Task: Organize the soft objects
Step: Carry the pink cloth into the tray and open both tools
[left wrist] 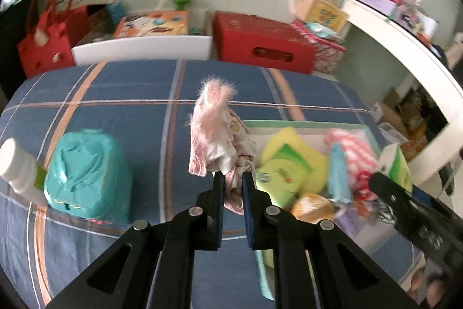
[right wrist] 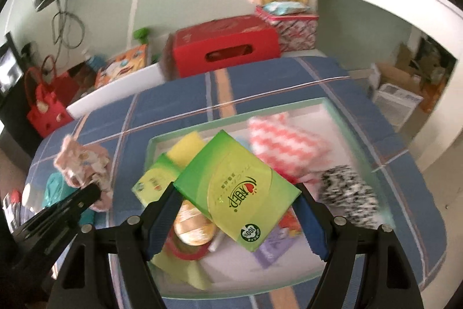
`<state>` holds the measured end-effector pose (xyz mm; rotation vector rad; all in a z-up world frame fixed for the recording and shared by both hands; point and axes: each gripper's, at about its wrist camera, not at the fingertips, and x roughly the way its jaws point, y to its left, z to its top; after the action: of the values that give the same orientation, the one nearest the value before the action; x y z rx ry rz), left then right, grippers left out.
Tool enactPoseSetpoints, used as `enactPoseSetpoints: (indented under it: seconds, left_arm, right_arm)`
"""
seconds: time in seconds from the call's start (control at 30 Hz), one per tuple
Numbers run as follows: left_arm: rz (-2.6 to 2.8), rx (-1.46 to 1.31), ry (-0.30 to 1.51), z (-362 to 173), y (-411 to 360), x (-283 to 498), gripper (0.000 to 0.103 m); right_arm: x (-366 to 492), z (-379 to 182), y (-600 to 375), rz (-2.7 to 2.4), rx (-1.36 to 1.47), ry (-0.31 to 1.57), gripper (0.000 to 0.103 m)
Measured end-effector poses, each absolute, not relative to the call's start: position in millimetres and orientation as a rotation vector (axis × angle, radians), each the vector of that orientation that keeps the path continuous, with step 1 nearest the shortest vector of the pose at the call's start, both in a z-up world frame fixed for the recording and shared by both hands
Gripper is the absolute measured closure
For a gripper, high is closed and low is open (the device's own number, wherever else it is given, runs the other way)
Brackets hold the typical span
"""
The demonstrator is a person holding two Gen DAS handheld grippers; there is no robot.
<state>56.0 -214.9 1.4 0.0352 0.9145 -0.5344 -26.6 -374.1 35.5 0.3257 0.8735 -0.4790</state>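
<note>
My left tongs (left wrist: 233,178) pinch a pink fuzzy cloth (left wrist: 212,123) above the bed (left wrist: 115,94). My right tongs (right wrist: 237,193) grip a green tissue pack (right wrist: 234,187) wide, over the bin (right wrist: 356,132).

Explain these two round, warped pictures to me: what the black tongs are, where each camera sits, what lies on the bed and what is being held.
No robot here: a person holds a two-finger gripper in each hand, and a wide-angle camera on each looks along its fingers, which bends the picture. One view is from the left gripper, shut on a pink and white fluffy cloth above the blue plaid bed cover. The other view is from the right gripper, holding a green tissue pack over a shallow green-rimmed box that contains sponges and cloths. On the bed's left side lie a teal pack and a white bottle.
</note>
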Motion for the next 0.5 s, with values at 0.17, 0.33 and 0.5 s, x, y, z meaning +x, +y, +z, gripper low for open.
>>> enactPoseSetpoints:
  seconds: [0.17, 0.33, 0.5]
  left_arm:
    - [-0.652, 0.073, 0.935, 1.8, -232.1, 36.7, 0.091]
    - [-0.760, 0.109, 1.036, -12.5, -250.3, 16.8, 0.091]
    - [-0.788, 0.125, 1.179, -40.7, -261.2, 7.1, 0.091]
  right_arm:
    - [-40.9, 27.2, -399.7, -0.561, 0.369, 0.895, 0.023]
    - [-42.9, 8.9, -411.2, -0.574, 0.396, 0.969, 0.023]
    - [-37.3, -12.6, -409.0, -0.547, 0.391, 1.055, 0.023]
